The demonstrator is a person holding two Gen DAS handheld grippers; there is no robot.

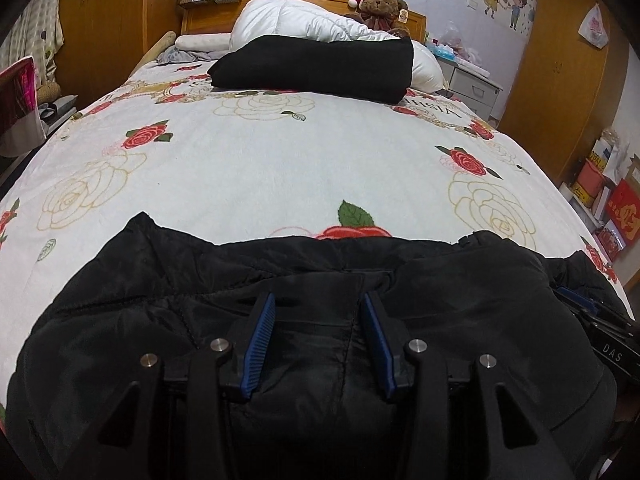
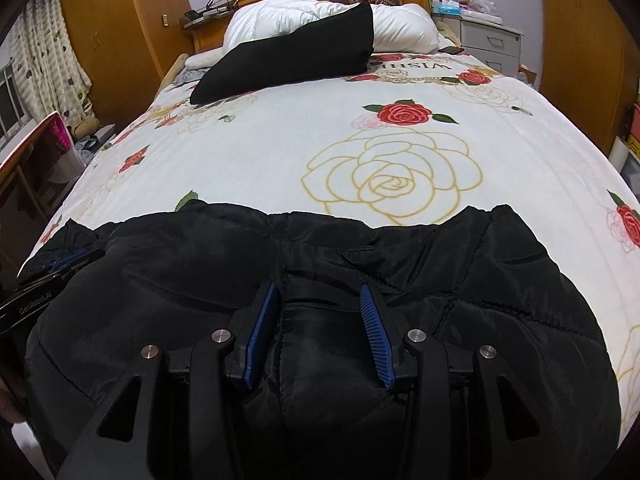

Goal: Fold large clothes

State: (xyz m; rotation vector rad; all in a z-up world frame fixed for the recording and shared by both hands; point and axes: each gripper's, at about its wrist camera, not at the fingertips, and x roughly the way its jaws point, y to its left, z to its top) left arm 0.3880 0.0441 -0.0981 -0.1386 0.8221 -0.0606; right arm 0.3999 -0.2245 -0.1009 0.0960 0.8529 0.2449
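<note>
A black padded jacket point(image 1: 460, 288) lies bunched across the near end of the bed, and the right wrist view shows its quilted right part point(image 2: 460, 264). My left gripper point(image 1: 319, 298) hovers low over the jacket's left part, jaws apart, blue pads clear of the fabric. My right gripper point(image 2: 317, 287) stands the same way over the right part, open, with a seam of the jacket running under the gap. Each gripper shows at the edge of the other's view: the right gripper point(image 1: 592, 312) and the left gripper point(image 2: 60, 260). Neither holds anything.
The rose-printed bed cover point(image 1: 260, 160) stretches beyond the jacket. A folded black cloth point(image 1: 320, 66) lies near the head, in front of a white duvet point(image 1: 288, 16) and a teddy bear point(image 1: 382, 6). Wardrobes, a nightstand point(image 1: 472, 84) and boxes point(image 1: 616, 204) flank the bed.
</note>
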